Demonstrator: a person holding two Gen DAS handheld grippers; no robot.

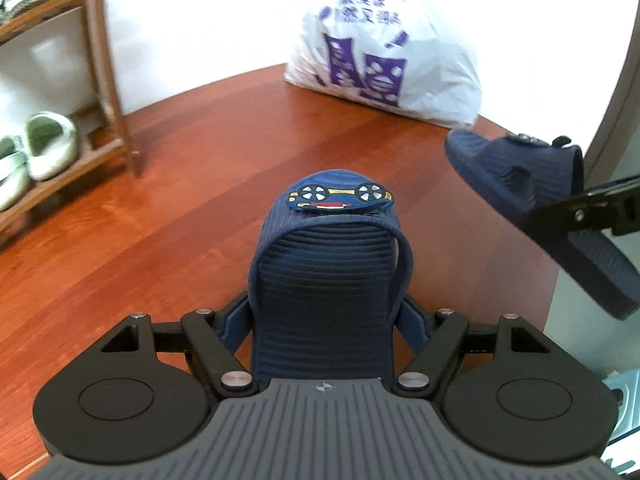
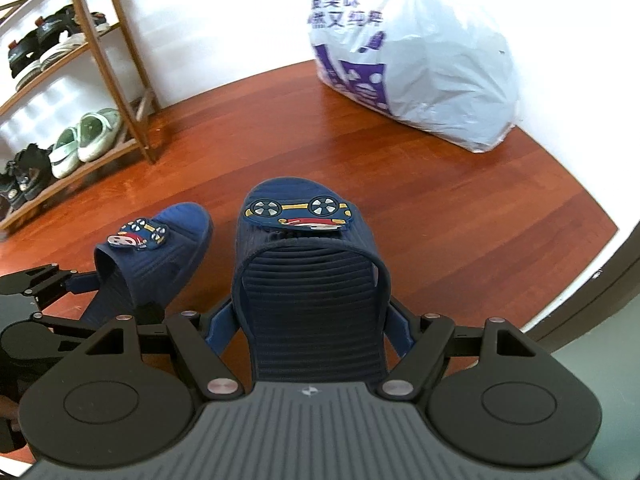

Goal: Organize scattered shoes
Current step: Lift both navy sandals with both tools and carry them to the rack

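Two navy ribbed slippers, each with a car patch, are held heel-first, one in each gripper. In the left wrist view, my left gripper [image 1: 326, 320] is shut on the heel of one slipper [image 1: 324, 264], toe pointing away. The other slipper [image 1: 520, 184] hangs tilted at the right in my right gripper [image 1: 592, 208]. In the right wrist view, my right gripper [image 2: 310, 320] is shut on its slipper [image 2: 308, 300]. The left slipper [image 2: 160, 256] and left gripper [image 2: 60, 284] are close beside it at the left. Both slippers sit over the red-brown wooden floor [image 2: 440, 208].
A wooden shoe rack [image 2: 108, 60] stands at the left against the white wall. It holds pale green shoes [image 2: 88, 136], dark shoes [image 2: 24, 176] and black sandals [image 2: 52, 44]. A full white plastic bag [image 2: 420, 60] sits by the wall ahead. A dark door frame [image 2: 600, 280] is at the right.
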